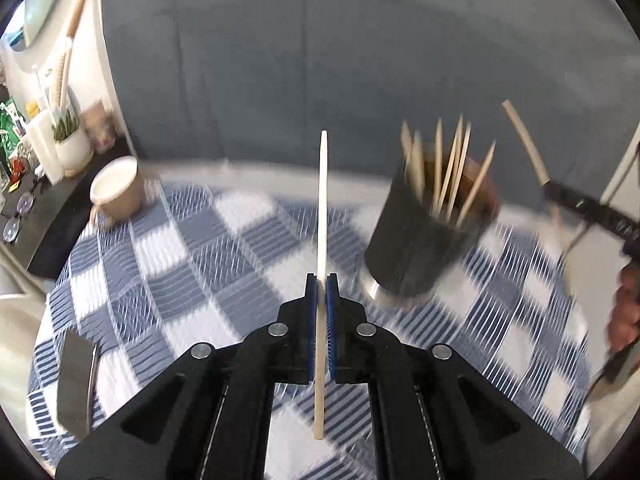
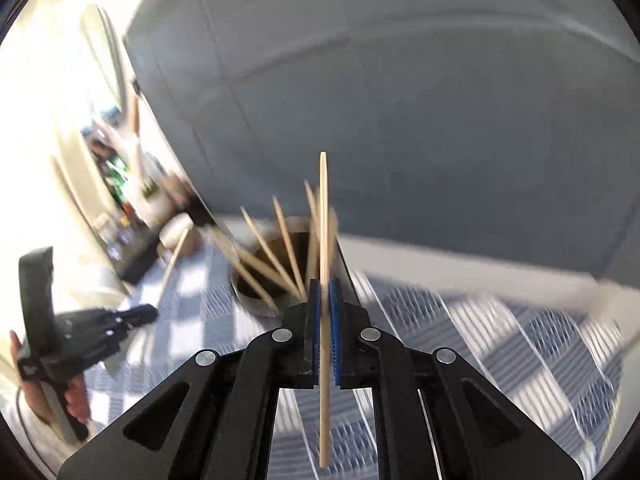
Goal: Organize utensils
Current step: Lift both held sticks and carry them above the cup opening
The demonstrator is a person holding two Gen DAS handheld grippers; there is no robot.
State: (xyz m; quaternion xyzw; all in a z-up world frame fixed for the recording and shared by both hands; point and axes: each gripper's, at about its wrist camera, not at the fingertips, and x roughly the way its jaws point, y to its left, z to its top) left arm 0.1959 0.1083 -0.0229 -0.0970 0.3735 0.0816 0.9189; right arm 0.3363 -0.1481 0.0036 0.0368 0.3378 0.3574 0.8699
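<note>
My left gripper [image 1: 321,280] is shut on a pale wooden chopstick [image 1: 322,200] that stands upright between its blue pads, above the checked cloth. A dark metal holder [image 1: 424,232] with several chopsticks stands to its right. My right gripper [image 2: 324,286] is shut on another wooden chopstick [image 2: 323,216], held just in front of and above the holder [image 2: 262,304]. The right gripper also shows at the right edge of the left wrist view [image 1: 548,186], with its chopstick [image 1: 524,140] sticking up. The left gripper shows at the left of the right wrist view [image 2: 150,312].
A blue and white checked cloth [image 1: 192,264] covers the table. A beige cup [image 1: 116,192] stands at the far left, a dark flat object [image 1: 76,384] lies near left. A shelf with a potted plant [image 1: 70,140] and clutter is at left. A grey sofa [image 1: 320,60] rises behind.
</note>
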